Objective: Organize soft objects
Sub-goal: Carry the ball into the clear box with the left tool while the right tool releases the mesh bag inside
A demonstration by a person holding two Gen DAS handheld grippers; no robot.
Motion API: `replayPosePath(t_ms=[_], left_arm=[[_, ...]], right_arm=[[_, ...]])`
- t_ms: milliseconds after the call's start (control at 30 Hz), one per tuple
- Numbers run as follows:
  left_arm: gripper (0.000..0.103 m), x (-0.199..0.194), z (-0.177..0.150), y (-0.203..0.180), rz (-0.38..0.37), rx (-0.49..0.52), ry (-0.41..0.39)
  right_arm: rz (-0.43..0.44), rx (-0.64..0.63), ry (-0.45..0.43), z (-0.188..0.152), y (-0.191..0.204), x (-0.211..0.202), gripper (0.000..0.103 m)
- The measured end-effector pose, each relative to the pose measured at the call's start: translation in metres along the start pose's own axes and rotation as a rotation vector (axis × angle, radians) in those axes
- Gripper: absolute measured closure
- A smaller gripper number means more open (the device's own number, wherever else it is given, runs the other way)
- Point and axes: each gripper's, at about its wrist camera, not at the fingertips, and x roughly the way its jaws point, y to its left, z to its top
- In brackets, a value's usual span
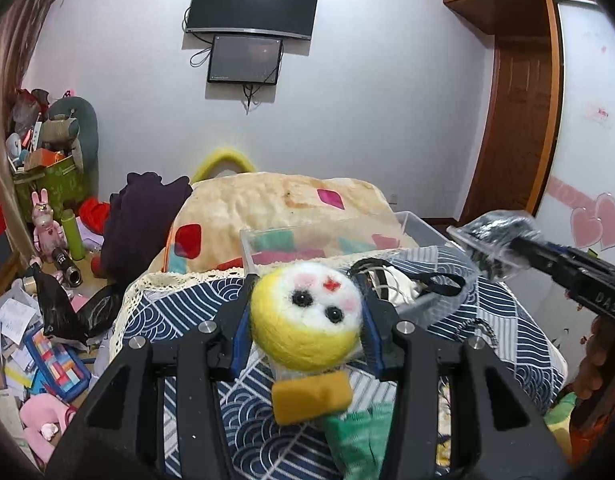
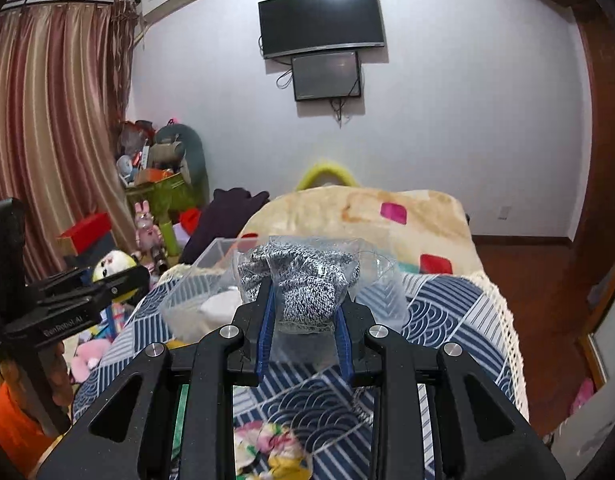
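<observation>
Felt doll (image 1: 305, 316) with a yellow-and-white face is clenched by its head between the fingers of the left tool (image 1: 305, 320), above the blue patterned bed cover (image 1: 243, 432). Right tool (image 2: 305, 320) grips a bagged grey knit item (image 2: 303, 280) over the clear plastic box (image 2: 195, 284).

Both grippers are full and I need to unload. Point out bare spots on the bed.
Free: blue wave-pattern cover right of the clear bin, up to the lace edge; also the blanket behind. Crowded: cords and bag by the bin, green cloth near the front.
</observation>
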Motion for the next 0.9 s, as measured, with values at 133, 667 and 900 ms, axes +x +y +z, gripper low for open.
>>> replayPosePath(t_ms=[133, 667, 900], left_arm=[[0.058, 0.022, 0.004, 0.001, 0.029, -0.003, 0.02], [0.058, 0.083, -0.007, 0.006, -0.017, -0.019, 0.148], [0.051, 0.087, -0.009, -0.003, -0.004, 0.021, 0.152]], right_arm=[[-0.022, -0.001, -0.001, 0.007, -0.004, 0.009, 0.079], [-0.033, -0.052, 0.134, 0.0, 0.007, 0.073, 0.079], [-0.043, -0.051, 0.216, -0.009, 0.001, 0.091, 0.077]])
